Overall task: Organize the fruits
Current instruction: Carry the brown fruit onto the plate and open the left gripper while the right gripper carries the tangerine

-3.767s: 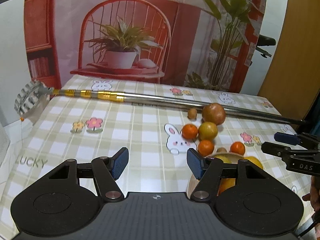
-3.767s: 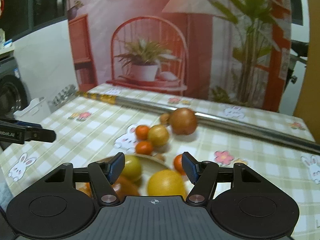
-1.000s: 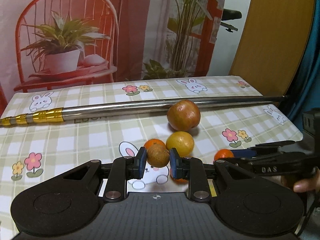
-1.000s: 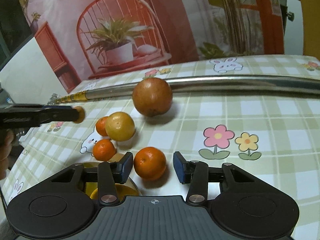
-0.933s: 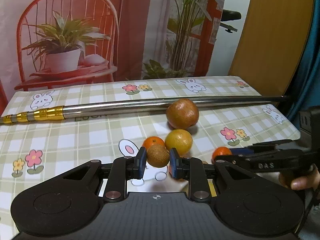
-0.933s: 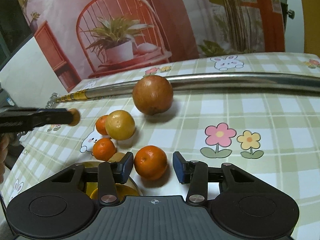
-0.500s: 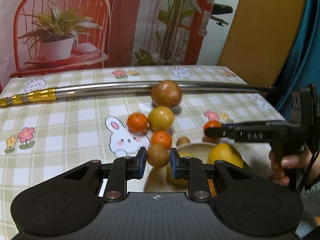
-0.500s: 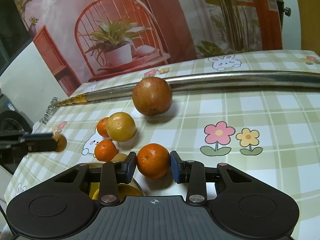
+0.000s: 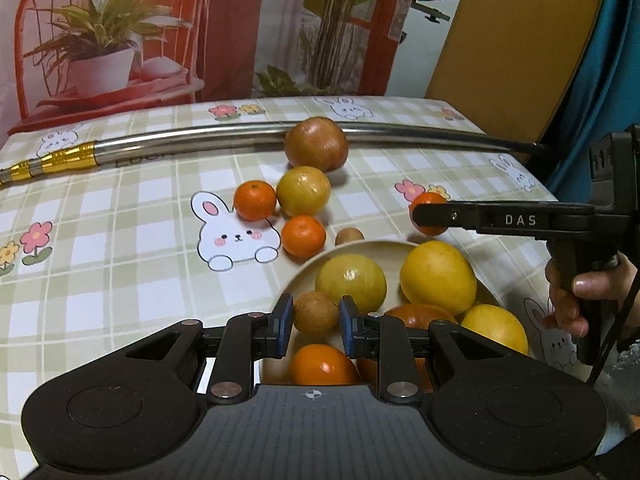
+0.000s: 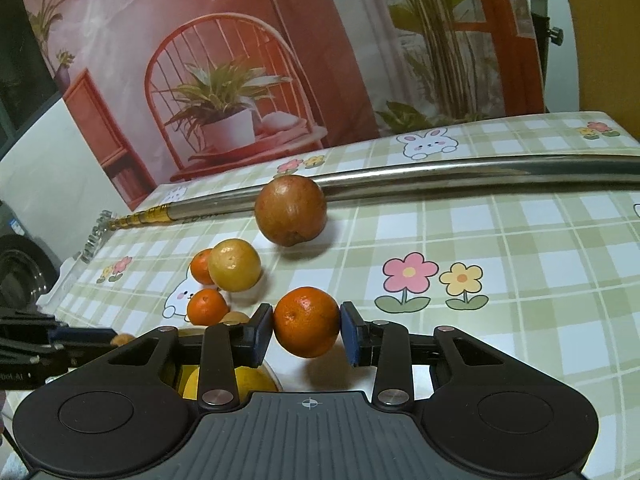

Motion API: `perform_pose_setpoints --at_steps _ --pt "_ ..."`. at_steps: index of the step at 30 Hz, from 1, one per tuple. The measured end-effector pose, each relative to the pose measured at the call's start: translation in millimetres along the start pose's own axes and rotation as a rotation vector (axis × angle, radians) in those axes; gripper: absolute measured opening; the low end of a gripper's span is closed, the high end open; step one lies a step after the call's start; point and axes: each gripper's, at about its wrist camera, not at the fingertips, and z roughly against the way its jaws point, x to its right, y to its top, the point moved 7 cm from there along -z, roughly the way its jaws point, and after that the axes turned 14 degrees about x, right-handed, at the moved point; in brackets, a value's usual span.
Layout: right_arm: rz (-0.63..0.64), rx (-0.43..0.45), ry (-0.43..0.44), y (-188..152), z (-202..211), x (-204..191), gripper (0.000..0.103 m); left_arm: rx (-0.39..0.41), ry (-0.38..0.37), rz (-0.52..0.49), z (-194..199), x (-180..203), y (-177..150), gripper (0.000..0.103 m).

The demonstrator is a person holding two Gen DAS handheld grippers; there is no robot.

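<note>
My left gripper (image 9: 315,323) is shut on a small brown fruit (image 9: 316,313) and holds it over the near edge of a beige plate (image 9: 372,246) that holds several yellow and orange fruits. My right gripper (image 10: 306,330) is shut on a small orange mandarin (image 10: 307,321) and holds it just above the tablecloth; it also shows in the left wrist view (image 9: 430,216) beyond the plate. On the cloth lie a big reddish-brown fruit (image 9: 316,143), a yellow fruit (image 9: 303,191), two mandarins (image 9: 255,200) (image 9: 303,235) and a small brown fruit (image 9: 349,236).
A long steel pole with a gold end (image 9: 248,136) lies across the back of the table. The checked tablecloth (image 9: 120,248) has rabbit and flower prints. A printed backdrop stands behind. The table's right edge is close to the plate.
My left gripper has carried the brown fruit forward and down over the plate. My right gripper has closed on the mandarin and lifted it slightly off the cloth.
</note>
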Motion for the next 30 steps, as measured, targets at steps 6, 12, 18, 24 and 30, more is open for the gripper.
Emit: perform_pose_setpoints --at_steps 6,12,18,24,30 --pt "0.000 0.002 0.000 -0.3 0.8 -0.4 0.033 -0.016 0.005 0.006 -4.2 -0.7 -4.6 0.025" --pt "-0.001 0.003 -0.002 -0.6 1.7 0.2 0.033 -0.007 0.019 0.017 -1.9 -1.4 -2.5 0.025" --pt "-0.002 0.007 -0.006 -1.3 9.0 -1.2 0.033 0.040 0.069 0.073 10.2 -5.2 3.2 0.026" --pt "0.009 0.020 -0.006 1.2 21.4 -7.3 0.033 0.079 0.132 0.105 30.5 -5.5 4.2 0.026" --pt "0.024 0.041 -0.001 5.0 41.1 -17.9 0.033 0.095 0.180 0.146 52.5 -8.4 -0.2 0.026"
